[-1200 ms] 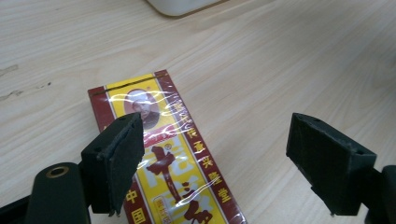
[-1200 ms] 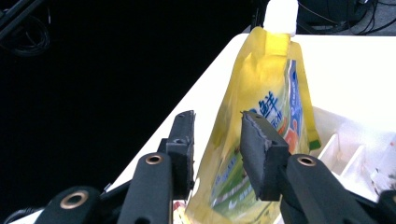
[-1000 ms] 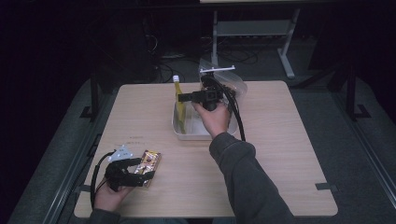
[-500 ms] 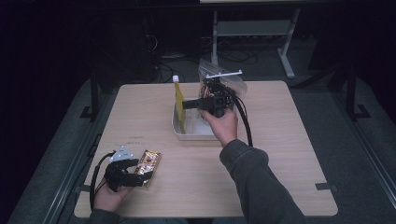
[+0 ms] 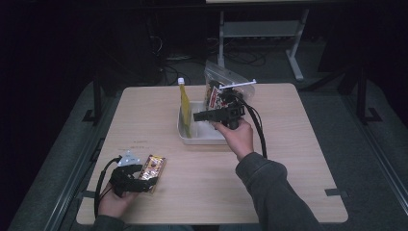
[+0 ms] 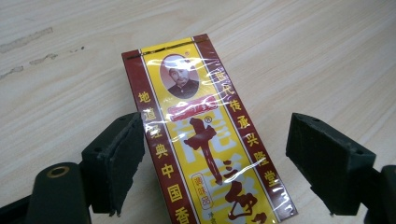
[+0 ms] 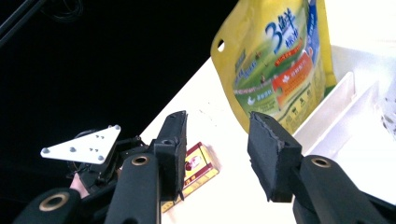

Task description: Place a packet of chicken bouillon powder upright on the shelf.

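A flat yellow and dark-red box (image 6: pixel 205 140) lies on the wooden table (image 5: pixel 298 159) near its front left corner. My left gripper (image 6: pixel 217 140) is open, one jaw on each side of the box, and the right jaw is well clear of it. In the high view the left gripper (image 5: pixel 140 177) points at the box (image 5: pixel 154 169). My right gripper (image 5: pixel 198 116) hovers over a white tray (image 5: pixel 202 138). Its jaws have just been opening and nothing is between them (image 7: pixel 218 123). A yellow pouch (image 7: pixel 275 60) stands upright at the tray's left end.
A clear zip bag (image 5: pixel 222 86) with printed packets leans at the tray's far right. The right gripper view looks past the tray (image 7: pixel 345 107) to the left gripper's grey plate (image 7: pixel 81 147) and the box (image 7: pixel 198 168). A dark floor surrounds the table.
The right hand has carried its gripper a little toward the near side and right, over the tray. The left hand and the box have stayed where they were.
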The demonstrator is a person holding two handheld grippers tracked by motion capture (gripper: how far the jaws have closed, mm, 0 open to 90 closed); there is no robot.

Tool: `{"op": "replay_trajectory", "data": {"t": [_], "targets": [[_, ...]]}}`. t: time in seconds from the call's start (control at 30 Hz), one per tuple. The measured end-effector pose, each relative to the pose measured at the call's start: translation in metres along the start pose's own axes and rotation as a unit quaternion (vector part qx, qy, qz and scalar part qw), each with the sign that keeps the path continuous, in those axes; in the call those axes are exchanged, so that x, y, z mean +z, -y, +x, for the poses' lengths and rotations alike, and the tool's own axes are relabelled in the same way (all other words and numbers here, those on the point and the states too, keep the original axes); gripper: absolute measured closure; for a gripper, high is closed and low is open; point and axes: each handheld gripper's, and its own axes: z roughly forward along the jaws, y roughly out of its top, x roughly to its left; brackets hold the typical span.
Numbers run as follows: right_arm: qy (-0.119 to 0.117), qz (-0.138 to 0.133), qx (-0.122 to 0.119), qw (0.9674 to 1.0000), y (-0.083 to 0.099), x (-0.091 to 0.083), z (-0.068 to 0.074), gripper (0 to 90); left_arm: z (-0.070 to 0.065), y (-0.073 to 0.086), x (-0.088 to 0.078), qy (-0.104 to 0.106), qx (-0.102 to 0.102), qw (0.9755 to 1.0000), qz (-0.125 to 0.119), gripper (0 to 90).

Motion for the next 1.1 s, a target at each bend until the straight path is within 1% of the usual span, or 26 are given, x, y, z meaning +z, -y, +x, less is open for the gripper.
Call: {"op": "replay_trajectory", "data": {"t": [0.17, 0.4, 0.5, 0.7, 0.8, 1.03, 1.1], "targets": [[0.008, 0.008, -0.001, 0.9999, 0.006, -0.003, -0.004, 53.7, 0.001, 0.000, 0.003, -0.005, -0.005, 0.9999, 0.009, 18.5], [0.009, 0.016, 0.004, 0.9998, 0.015, -0.004, -0.009, 51.7, 0.004, 0.001, 0.006, -0.007, -0.014, 0.9997, 0.018, 18.9], [0.011, 0.020, 0.002, 0.9997, 0.019, -0.004, -0.011, 51.6, 0.003, 0.001, 0.007, -0.007, -0.013, 0.9997, 0.021, 19.4], [0.012, 0.027, 0.005, 0.9995, 0.025, -0.005, -0.015, 50.1, 0.002, 0.001, 0.010, -0.006, -0.012, 0.9996, 0.026, 20.5], [0.014, 0.030, 0.006, 0.9994, 0.028, -0.006, -0.017, 49.5, 0.002, 0.001, 0.010, -0.008, -0.014, 0.9994, 0.029, 21.2], [0.012, 0.034, 0.009, 0.9993, 0.032, -0.007, -0.020, 48.2, 0.002, 0.001, 0.011, -0.008, -0.016, 0.9993, 0.032, 21.8], [0.009, 0.037, 0.010, 0.9992, 0.034, -0.007, -0.020, 48.1, 0.001, 0.001, 0.012, -0.010, -0.016, 0.9993, 0.034, 21.9]]}}
